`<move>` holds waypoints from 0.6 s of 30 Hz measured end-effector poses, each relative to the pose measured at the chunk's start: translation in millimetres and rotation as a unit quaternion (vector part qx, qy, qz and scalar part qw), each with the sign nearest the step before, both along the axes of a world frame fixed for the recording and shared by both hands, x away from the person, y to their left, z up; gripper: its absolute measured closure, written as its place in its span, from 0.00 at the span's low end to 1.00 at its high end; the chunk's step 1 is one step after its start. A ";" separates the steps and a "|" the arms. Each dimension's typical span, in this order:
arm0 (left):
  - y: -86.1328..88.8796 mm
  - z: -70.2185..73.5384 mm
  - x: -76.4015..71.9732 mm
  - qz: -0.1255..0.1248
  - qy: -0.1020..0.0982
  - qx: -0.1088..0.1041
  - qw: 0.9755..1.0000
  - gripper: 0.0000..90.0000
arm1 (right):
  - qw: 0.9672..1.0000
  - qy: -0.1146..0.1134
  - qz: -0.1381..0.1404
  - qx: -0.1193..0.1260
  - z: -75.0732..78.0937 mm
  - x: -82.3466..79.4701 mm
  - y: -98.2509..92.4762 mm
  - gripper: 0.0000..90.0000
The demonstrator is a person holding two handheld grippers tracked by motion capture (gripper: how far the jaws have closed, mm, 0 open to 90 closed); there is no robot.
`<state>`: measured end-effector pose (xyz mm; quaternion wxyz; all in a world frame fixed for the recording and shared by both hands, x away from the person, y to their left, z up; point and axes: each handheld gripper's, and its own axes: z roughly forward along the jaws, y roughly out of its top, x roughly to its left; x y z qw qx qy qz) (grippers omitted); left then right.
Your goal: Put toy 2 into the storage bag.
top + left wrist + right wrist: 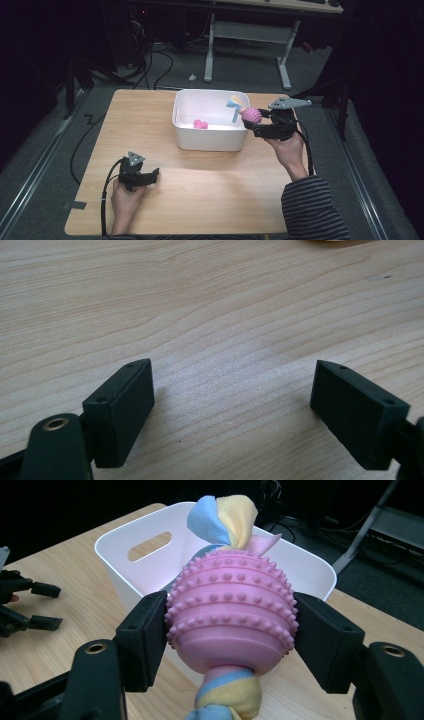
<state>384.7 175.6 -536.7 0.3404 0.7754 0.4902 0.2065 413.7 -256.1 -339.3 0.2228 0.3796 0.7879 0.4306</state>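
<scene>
the right gripper (230,630) clamps a pink studded rubber ball toy with knotted cloth ends (231,617) at the white plastic tub's (210,137) rim; the left gripper (232,405) rests spread apart on the light wooden table (210,195), grey carpet around.

A light wooden table (200,200) with pale grain stands on grey carpet (45,150). Black cables (150,65) trail across the floor behind it. Farther back stands a desk on a white metal frame (250,35) with two feet. The room's edges are dark, with black shapes along the left and right sides. Light falls brightest on the tabletop.
</scene>
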 end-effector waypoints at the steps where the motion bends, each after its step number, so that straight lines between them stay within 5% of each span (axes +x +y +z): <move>1: 0.0 0.0 0.0 0.000 0.000 0.000 1.000 0.20 | 1.000 0.000 0.001 -0.001 -0.3 1.9 0.2 0.38; 18: 0.0 0.0 0.0 0.000 0.000 0.000 1.000 0.20 | 0.998 0.056 -0.009 -0.038 -18.6 37.6 15.0 0.38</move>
